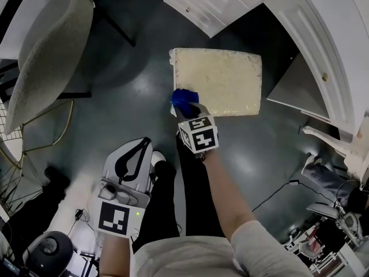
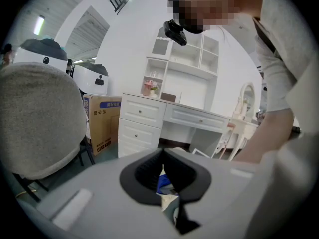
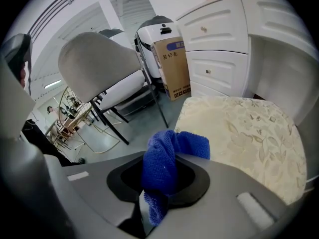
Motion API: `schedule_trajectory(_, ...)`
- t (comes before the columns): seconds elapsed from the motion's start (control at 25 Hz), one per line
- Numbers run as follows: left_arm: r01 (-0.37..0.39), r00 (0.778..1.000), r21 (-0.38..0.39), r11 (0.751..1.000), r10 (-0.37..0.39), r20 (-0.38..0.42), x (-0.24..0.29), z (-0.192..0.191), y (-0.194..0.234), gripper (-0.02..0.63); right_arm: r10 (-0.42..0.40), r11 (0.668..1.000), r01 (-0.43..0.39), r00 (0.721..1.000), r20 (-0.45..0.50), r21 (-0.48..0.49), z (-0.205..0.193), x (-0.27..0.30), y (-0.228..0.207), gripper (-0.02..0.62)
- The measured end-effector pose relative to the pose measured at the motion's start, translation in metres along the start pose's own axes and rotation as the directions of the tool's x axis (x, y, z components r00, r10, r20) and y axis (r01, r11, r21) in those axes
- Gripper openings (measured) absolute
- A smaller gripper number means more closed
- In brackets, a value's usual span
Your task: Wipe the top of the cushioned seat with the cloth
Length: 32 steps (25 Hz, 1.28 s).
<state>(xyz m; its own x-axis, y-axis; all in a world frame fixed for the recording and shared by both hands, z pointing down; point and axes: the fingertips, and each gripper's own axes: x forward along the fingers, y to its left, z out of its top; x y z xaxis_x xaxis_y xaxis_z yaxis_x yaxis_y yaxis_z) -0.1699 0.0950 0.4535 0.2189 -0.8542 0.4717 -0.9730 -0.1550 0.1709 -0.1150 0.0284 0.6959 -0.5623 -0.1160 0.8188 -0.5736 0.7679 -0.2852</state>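
The cushioned seat (image 1: 222, 81) is a cream, flower-patterned square pad low over the dark floor; it fills the right of the right gripper view (image 3: 246, 128). A blue cloth (image 1: 184, 100) lies bunched at the seat's near left corner. My right gripper (image 1: 188, 111) is shut on it, and the cloth (image 3: 167, 161) bulges up out of the closed jaws (image 3: 158, 185). My left gripper (image 1: 142, 144) hangs lower left, well away from the seat. Its jaws (image 2: 164, 183) are shut with nothing between them.
A grey upholstered chair (image 1: 49, 45) on thin black legs stands to the left. White drawers (image 1: 219, 2) lie behind the seat and a curved white vanity (image 1: 323, 45) to its right. A cardboard box (image 3: 174, 66) stands by the drawers. A cable (image 1: 277, 195) crosses the floor at right.
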Motion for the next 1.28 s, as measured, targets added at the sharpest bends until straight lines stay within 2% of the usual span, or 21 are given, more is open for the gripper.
schedule_trajectory(0.56,0.071,0.997,0.056,0.996,-0.073,0.035,-0.023,-0.002,-0.003,0.000,-0.038,0.997,0.037,0.999,0.020,0.064,-0.024,-0.008,0.013,0.078)
schedule_trajectory(0.84,0.107,0.994,0.047,0.993,-0.106,-0.035,-0.051,-0.040,-0.015,0.000,-0.065,0.997,0.064,0.997,0.040,0.042,-0.027,-0.012,0.010,0.078)
schedule_trajectory(1.16,0.072,0.995,0.001,0.997,-0.072,-0.068,-0.053,-0.062,-0.022,0.000,-0.037,0.999,0.036,0.999,0.040,0.037,-0.030,-0.016,0.003,0.078)
schedule_trajectory(1.28,0.052,0.998,0.000,0.999,-0.052,-0.045,-0.040,-0.058,-0.028,0.000,-0.011,1.000,0.010,0.999,0.045,0.027,-0.032,-0.017,-0.001,0.078)
